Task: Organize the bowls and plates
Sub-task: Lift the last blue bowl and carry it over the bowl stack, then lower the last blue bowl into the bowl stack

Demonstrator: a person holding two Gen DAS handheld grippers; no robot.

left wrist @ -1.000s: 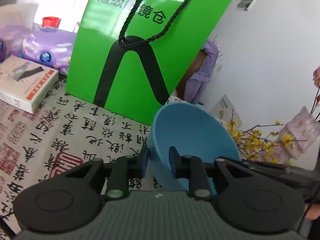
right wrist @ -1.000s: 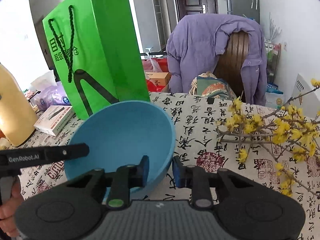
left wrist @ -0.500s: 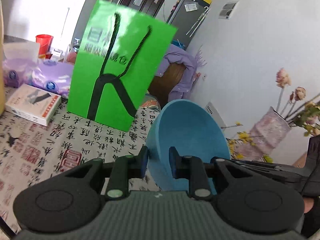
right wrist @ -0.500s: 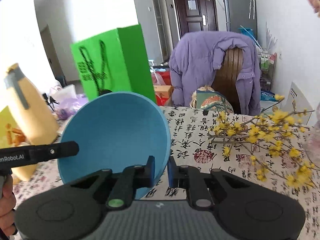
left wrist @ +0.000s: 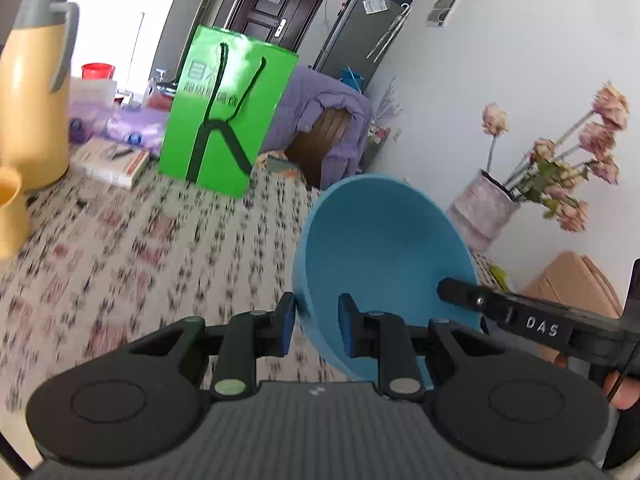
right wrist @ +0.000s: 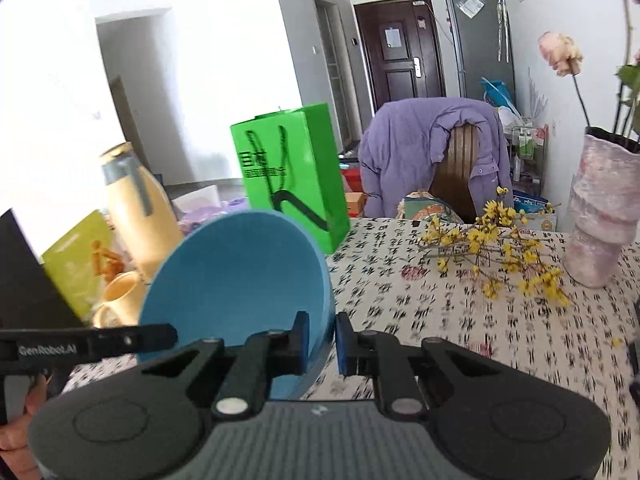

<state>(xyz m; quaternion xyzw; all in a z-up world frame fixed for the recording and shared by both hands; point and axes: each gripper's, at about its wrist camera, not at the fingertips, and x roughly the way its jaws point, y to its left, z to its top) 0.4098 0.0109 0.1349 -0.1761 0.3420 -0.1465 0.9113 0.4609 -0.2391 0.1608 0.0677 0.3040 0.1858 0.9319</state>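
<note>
Blue plastic bowl (left wrist: 384,248), one item, held clear of the desk (right wrist: 460,320) and tipped with its opening toward the cameras. Two holds on its rim, opposite sides, apparently so the wide shell neither swings nor slips in carriage.

Left gripper (left wrist: 316,326): jaws narrowed onto the bowl's left rim, one pad outside the wall, one inside. Right gripper (right wrist: 322,342): jaws pinched tight on the right rim in the same fashion. Each tool's black finger crosses the other's view, confirming the shared hold.

Desk: cloth printed with black characters and red seals; blurred, consistent with travel.

Middle ground, right: yellow blossom sprigs (right wrist: 492,252) lying loose on the cloth; pale pink vase (right wrist: 600,216) of dried roses beside the wall. Left: cream mug (right wrist: 116,296), tan thermos jug (right wrist: 136,208).

Far: green paper bag (left wrist: 228,120) standing upright; purple jacket (right wrist: 432,140) draped over a chair back.

No plates or destination stack visible; placement spot cannot be told.
</note>
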